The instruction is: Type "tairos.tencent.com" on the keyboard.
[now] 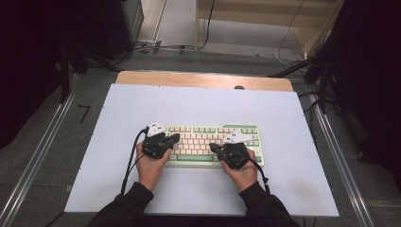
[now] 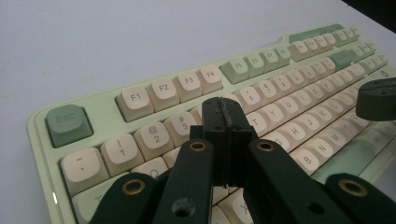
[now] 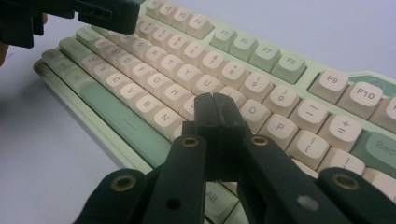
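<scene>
A pale green keyboard with cream and green keycaps lies at the middle of the white table top. My left gripper hovers over its left end, jaws shut with nothing between them. In the left gripper view the shut tips sit above the number row of the keyboard, near the 4 and 5 keys. My right gripper is over the lower middle of the keyboard, also shut and empty. In the right gripper view its tips hang over the keyboard near the K and L keys.
The right gripper's tip shows at the right edge of the left gripper view. The left gripper shows at the top left of the right gripper view. A wooden strip borders the table's far edge. Metal rails run along both sides, with cables on the floor beyond.
</scene>
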